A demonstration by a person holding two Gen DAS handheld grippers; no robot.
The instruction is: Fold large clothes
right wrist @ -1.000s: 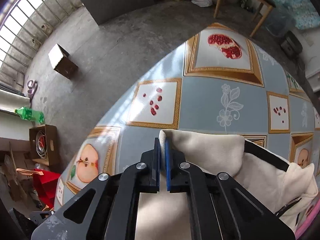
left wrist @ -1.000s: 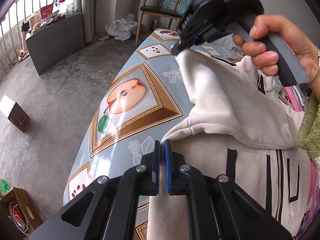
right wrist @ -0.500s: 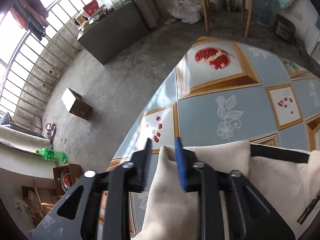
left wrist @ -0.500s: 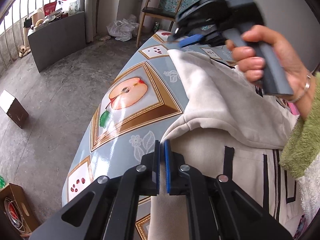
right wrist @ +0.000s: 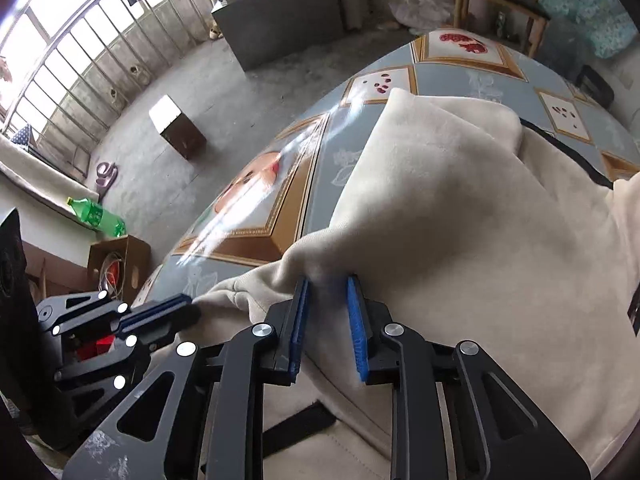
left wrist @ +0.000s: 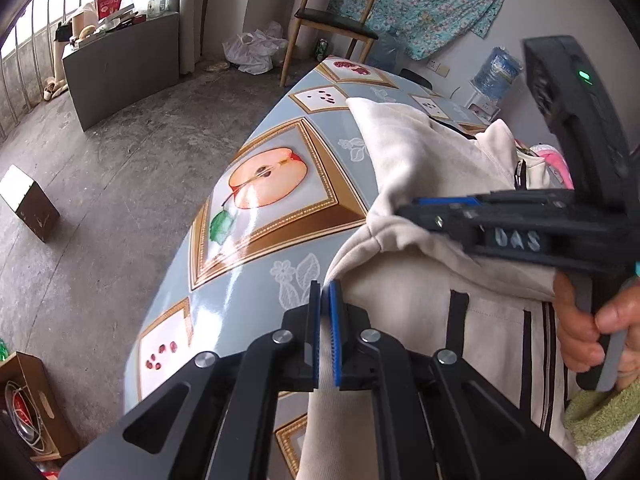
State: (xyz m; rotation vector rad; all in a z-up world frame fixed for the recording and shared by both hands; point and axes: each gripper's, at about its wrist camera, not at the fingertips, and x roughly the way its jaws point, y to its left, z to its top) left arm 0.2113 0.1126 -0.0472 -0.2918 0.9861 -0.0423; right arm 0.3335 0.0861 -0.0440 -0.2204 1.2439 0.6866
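The bench (left wrist: 256, 264) under its fruit-print cover carries your cream hooded jacket (right wrist: 460, 208), which lies along the bench's right side with its hood folded back over the body. Your left tool (left wrist: 325, 320) is clamped on the jacket's edge fold near the bench rim. Your right tool (right wrist: 328, 320) stands parted, its blue pads (right wrist: 356, 328) straddling a ridge of hood fabric without pinching it.

Black grippers (left wrist: 325, 332), blue ribbed pads, silver screws (lettering perhaps "DAS"); green fuzzy sleeve (left wrist: 600, 416).
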